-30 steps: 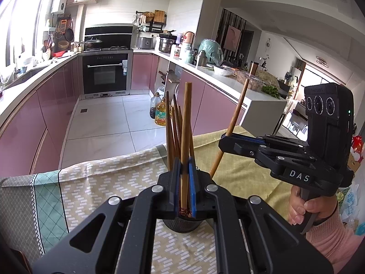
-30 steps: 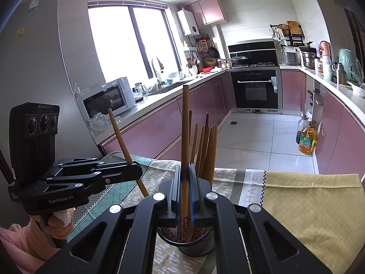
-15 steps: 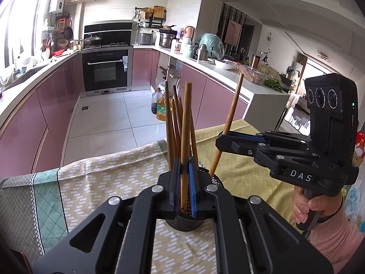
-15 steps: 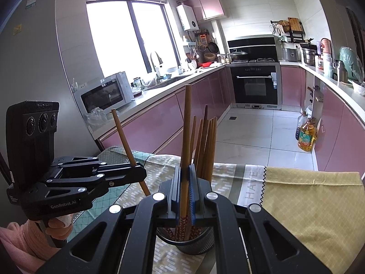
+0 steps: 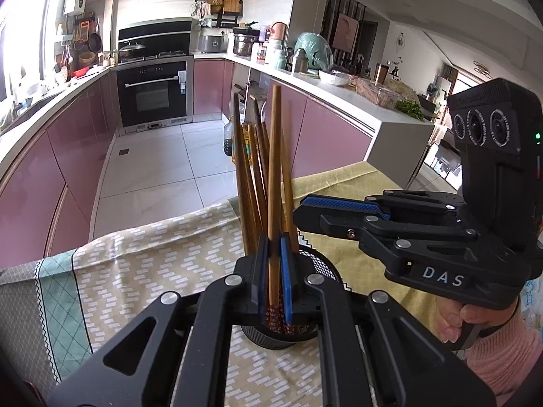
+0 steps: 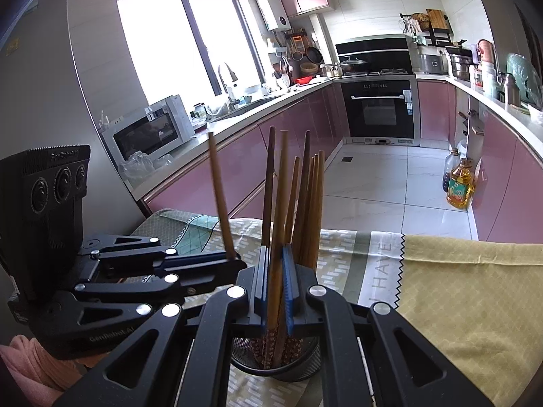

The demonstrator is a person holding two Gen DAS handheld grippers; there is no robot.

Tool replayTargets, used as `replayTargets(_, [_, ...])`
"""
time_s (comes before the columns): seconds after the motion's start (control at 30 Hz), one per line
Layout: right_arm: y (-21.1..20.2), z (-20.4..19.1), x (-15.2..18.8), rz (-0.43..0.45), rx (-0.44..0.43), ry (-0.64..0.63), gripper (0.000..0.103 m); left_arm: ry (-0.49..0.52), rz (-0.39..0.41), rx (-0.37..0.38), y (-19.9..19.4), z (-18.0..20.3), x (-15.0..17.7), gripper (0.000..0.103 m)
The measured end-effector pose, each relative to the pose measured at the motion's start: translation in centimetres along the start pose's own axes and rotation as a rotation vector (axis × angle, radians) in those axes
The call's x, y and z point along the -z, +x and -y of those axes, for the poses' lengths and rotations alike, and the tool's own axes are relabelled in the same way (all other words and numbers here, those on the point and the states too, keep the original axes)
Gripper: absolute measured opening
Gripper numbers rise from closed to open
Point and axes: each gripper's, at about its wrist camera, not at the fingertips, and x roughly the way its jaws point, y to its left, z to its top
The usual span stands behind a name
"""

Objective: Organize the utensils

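A black mesh utensil cup stands on the tablecloth with several wooden chopsticks upright in it. My left gripper is shut on one wooden chopstick, whose lower end is over the cup. My right gripper seems slightly open around another chopstick, which blurs as it drops into the cup. Both grippers sit just above the cup's rim, left and right of it.
The table carries a patterned cloth and a yellow cloth. Beyond the table edge are the tiled kitchen floor, pink cabinets, an oven, a microwave and oil bottles.
Both grippers came lower and closer over the cup. The right gripper's chopstick slid from tilted outside the cup down into it, and its jaws loosened.
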Motion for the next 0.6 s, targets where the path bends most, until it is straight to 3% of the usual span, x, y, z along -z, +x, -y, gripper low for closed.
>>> replayTargets(0.23, [-1.0,-0.2,1.2,0.015,-0.013,0.013,0.011,-0.024,0.002,-0.005,0.7,-1.0,1.3,0.009])
replayTargets(0.4, [-2.3,-0.6,2.4,0.036,0.002,0.010,0.026,-0.033,0.055,-0.052,-0.6,-1.5,3.0,0.034])
replayTargets(0.53, [-3.5,-1.5,3.6,0.070,0.052,-0.023,0.049,-0.052,0.119,-0.114,-2.4,-1.9,4.7,0.054])
replayTargets(0.6, [-3.9,-1.9,4.1,0.090,0.083,-0.035,0.067,-0.061,0.143,-0.144,-3.4,-2.2,5.9,0.073])
